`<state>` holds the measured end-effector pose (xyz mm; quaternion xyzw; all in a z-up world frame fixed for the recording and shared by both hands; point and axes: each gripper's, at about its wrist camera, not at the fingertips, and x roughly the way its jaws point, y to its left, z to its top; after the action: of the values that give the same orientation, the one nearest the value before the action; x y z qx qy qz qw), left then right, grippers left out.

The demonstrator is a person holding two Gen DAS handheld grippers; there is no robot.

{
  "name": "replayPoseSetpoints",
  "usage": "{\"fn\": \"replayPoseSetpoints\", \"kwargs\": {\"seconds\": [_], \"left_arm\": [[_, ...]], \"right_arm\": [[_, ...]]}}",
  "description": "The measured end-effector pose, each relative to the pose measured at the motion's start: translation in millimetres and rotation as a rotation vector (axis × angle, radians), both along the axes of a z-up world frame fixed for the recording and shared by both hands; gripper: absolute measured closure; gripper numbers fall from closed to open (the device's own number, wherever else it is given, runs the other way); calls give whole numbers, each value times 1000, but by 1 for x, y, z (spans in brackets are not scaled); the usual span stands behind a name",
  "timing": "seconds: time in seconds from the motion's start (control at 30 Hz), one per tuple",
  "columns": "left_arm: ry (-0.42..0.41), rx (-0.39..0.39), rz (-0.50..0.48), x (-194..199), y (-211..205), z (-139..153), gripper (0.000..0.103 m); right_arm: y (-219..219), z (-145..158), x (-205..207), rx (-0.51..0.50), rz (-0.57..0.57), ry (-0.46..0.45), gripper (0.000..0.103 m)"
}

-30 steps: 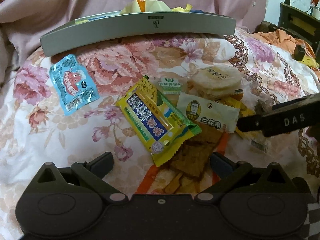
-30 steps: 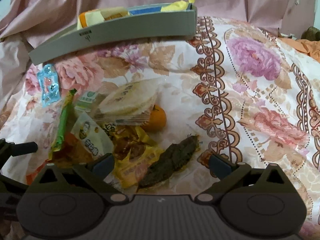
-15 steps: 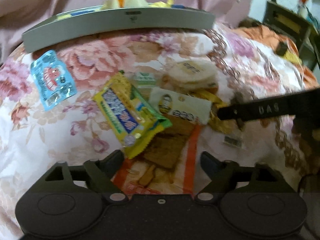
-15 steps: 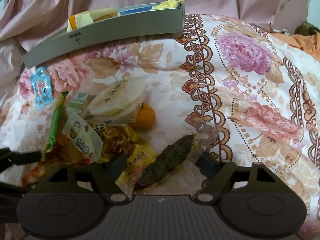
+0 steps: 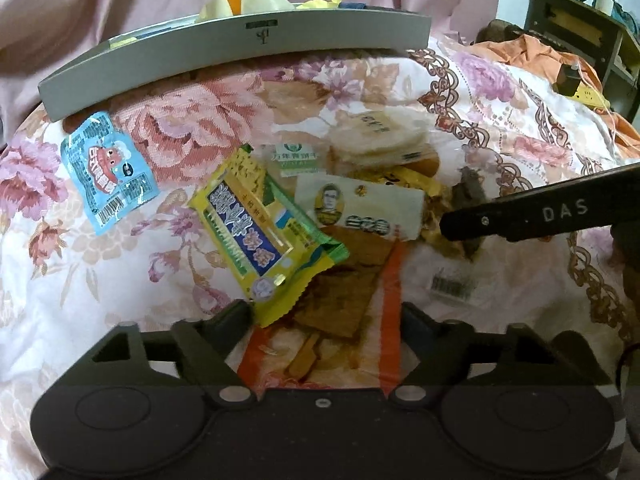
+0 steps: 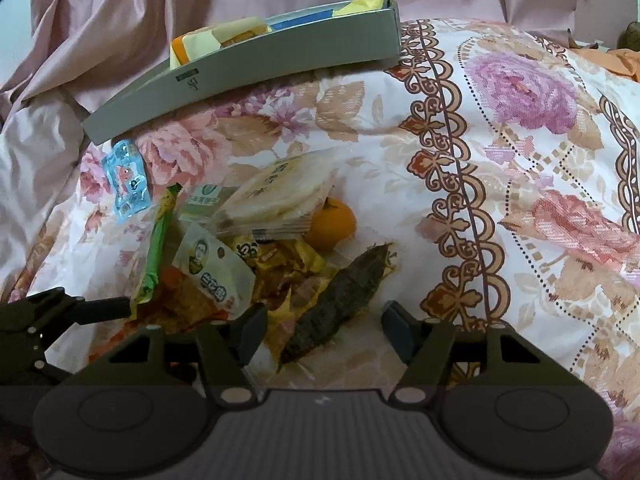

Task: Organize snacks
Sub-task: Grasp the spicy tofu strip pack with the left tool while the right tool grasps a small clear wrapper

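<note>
Loose snack packs lie heaped on a floral bedspread (image 5: 168, 140). My left gripper (image 5: 326, 316) hovers low over an orange-edged pack of brown crackers (image 5: 344, 300); its jaws are closing with the pack between them, pads not pressing. A yellow-green packet (image 5: 260, 236) overlaps that pack by the left finger. My right gripper (image 6: 325, 320) is closing around a dark brown snack in clear wrap (image 6: 340, 296), with gaps on both sides. A grey tray (image 5: 240, 52) holding several snacks stands at the back.
A blue pouch (image 5: 106, 168), a white pouch with a portrait (image 5: 360, 210), round rice crackers (image 5: 376, 140) and an orange fruit (image 6: 332, 224) lie in the heap. Pink cloth (image 6: 120, 20) rises behind the tray. Orange cloth and dark furniture (image 5: 580, 32) sit far right.
The jaws of both grippers have narrowed from wide open. The left gripper has drawn slightly nearer the cracker pack. The snacks have stayed where they were.
</note>
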<state>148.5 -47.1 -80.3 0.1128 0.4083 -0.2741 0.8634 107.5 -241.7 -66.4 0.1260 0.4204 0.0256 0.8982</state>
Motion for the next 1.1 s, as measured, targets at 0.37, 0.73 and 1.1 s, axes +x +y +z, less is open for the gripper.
{"fn": "replayPoseSetpoints", "kwargs": {"seconds": [0.37,0.73,1.1], "left_arm": [[114,-103,117,-6,12,6,30],[41,25,49,-5,-4,-2,13],[90,-88,143,1,13,5,35]], "right_arm": [[-7,4,-3,90,-5,-31,60],[-4,-2,1,148,21,-17,43],[-15,9,-6,229,-24,-142,75]]}}
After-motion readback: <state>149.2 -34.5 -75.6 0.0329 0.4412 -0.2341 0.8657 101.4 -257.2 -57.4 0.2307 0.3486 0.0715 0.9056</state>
